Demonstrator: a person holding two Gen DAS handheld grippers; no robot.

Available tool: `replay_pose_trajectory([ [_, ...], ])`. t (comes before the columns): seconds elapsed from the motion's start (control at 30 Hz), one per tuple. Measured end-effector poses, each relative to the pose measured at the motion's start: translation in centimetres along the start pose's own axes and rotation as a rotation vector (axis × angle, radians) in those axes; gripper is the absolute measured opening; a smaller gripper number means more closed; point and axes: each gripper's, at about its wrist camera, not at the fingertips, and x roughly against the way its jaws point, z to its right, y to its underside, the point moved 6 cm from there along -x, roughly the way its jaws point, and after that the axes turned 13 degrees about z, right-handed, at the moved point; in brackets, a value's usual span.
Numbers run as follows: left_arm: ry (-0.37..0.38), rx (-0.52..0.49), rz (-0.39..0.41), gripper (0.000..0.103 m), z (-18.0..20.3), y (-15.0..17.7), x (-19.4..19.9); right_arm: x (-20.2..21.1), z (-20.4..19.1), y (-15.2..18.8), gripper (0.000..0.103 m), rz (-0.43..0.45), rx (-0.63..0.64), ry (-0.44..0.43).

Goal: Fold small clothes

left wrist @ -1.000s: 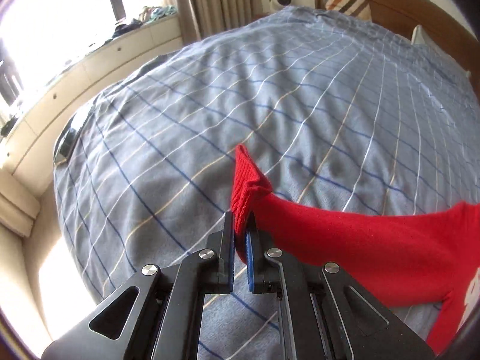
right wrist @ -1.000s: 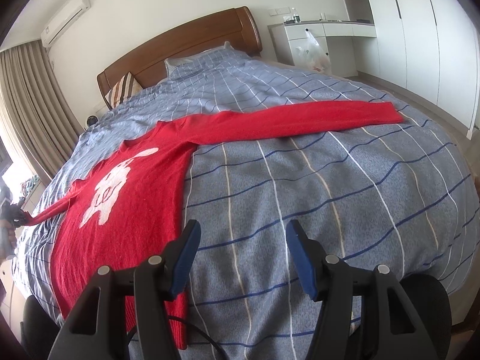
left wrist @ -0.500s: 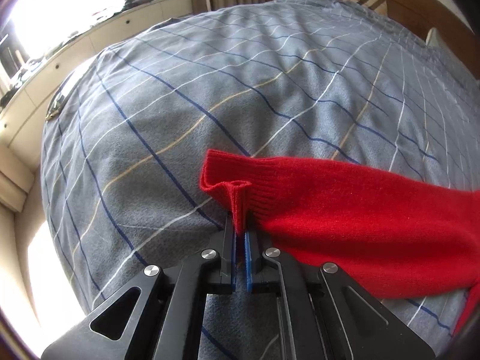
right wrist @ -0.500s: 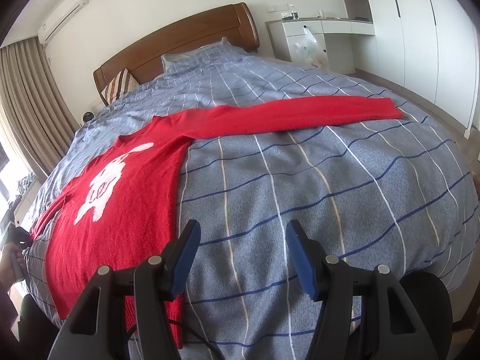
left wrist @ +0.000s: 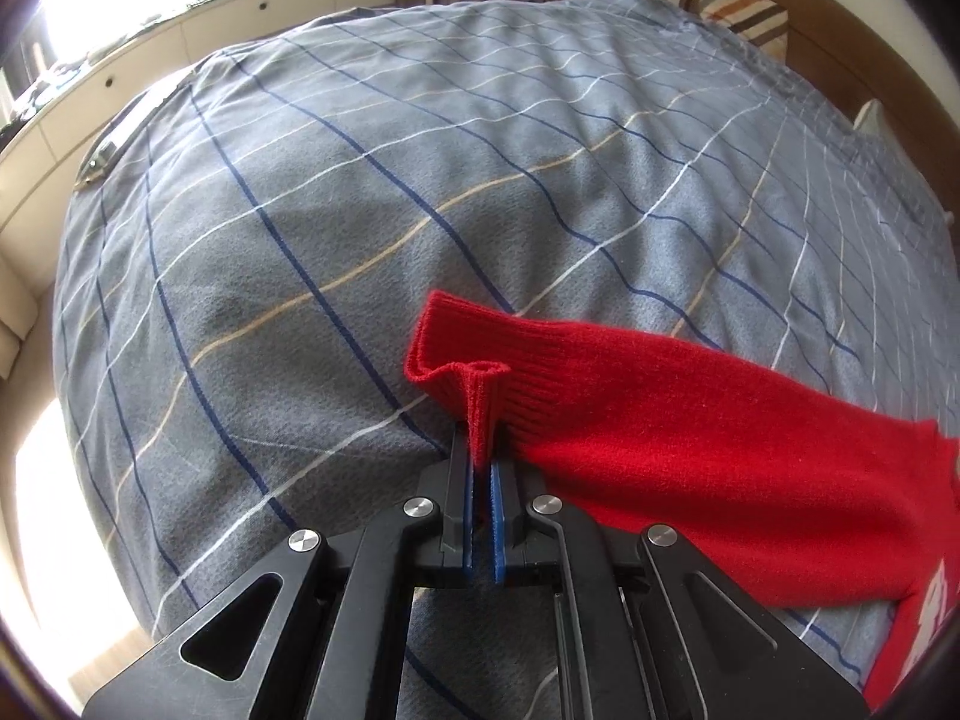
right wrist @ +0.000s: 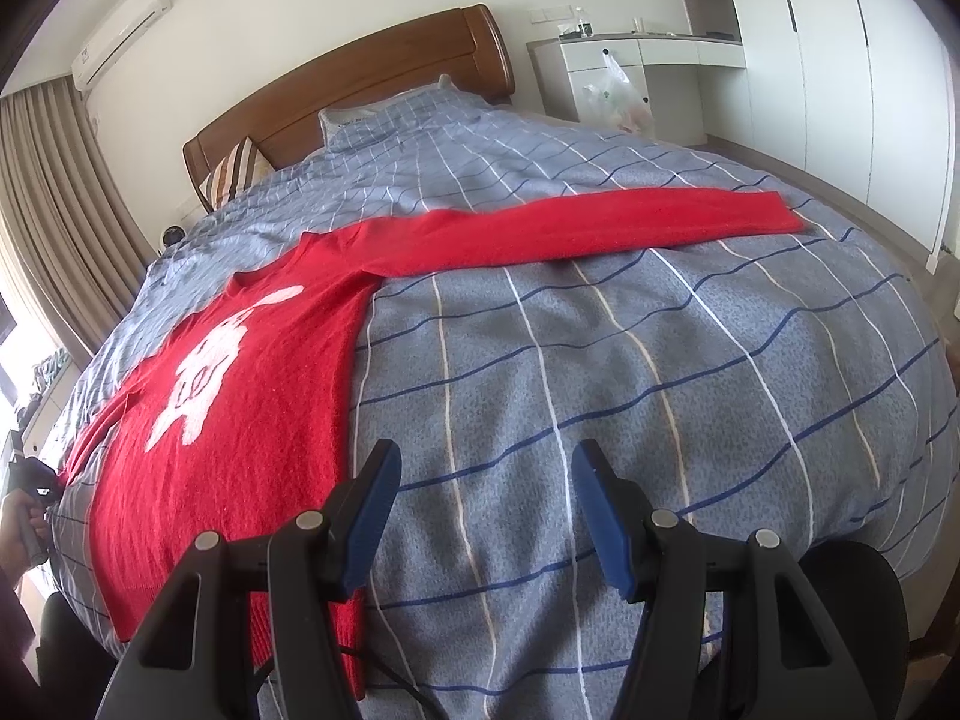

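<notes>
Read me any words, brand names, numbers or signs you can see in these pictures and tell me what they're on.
None can be read.
Red sweater: its white front is a cartoon figure, with no lettering to read.
Air conditioner: any brand mark is too small to make out.
Plastic bag by the white desk: its contents are too blurred to read.

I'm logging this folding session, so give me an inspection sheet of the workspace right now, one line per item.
Surface: bed with blue-grey checked cover, lightly rumpled.
Job's things: red sweater lies flat, white figure up; one sleeve stretched out sideways, the other sleeve's cuff pinched.
Clutter: nothing seen on the bed besides pillows at the headboard.
Grippers: left tool shut on the cuff; right tool open, empty, above the cover.
Cables: dark cable below the right tool.
Surroundings: headboard, curtains, white cabinets, plastic bag.
</notes>
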Motion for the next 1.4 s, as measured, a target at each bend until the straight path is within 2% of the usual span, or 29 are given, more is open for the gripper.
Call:
replay_pose_trajectory([
  [0.1,0.024,0.050,-0.012,0.006,-0.7,-0.1,-0.1,0.2,0.1,-0.1,0.061,0.007,-0.004,0.001],
  [0.27,0.128,0.201,-0.056,0.011,-2.3,-0.2,0.3,0.3,0.4,-0.2,0.062,0.015,-0.021,0.006],
  [0.37,0.166,0.244,-0.064,0.026,-2.9,-0.3,1.1,0.3,0.6,-0.2,0.062,0.014,-0.025,0.006],
  [0.4,0.165,0.242,-0.059,0.039,-3.0,-0.4,1.5,0.3,0.5,-0.2,0.062,0.014,-0.025,0.006],
  [0.43,0.155,0.237,-0.046,0.058,-3.3,-0.6,2.1,0.3,0.5,-0.2,0.063,0.014,-0.025,0.006],
  [0.47,0.135,0.232,-0.028,0.069,-3.5,-0.8,2.7,0.3,0.5,-0.2,0.063,0.013,-0.024,0.005],
  [0.5,0.110,0.229,-0.003,0.084,-4.0,-1.0,3.3,0.3,0.5,-0.2,0.063,0.013,-0.023,0.004],
  [0.53,0.088,0.230,0.023,0.090,-4.5,-1.2,4.0,0.2,0.5,-0.2,0.063,0.012,-0.022,0.004],
  [0.73,0.052,0.262,0.045,0.090,-7.0,-1.9,5.2,0.2,0.5,-0.2,0.063,0.015,-0.027,0.007],
  [0.87,0.097,0.219,0.076,0.090,-5.6,-1.8,7.5,0.1,0.4,-0.2,0.063,0.016,-0.025,0.008],
  [1.13,0.298,-0.013,0.151,0.096,3.3,1.0,14.9,0.0,0.3,-0.1,0.064,0.015,-0.010,0.010],
  [1.27,0.356,-0.160,0.176,0.097,8.0,4.0,17.7,0.0,0.3,-0.1,0.070,0.020,-0.008,0.019],
  [1.4,0.421,-0.272,0.168,0.097,11.5,7.8,19.1,0.0,0.6,-0.2,0.071,0.024,-0.012,0.024],
])
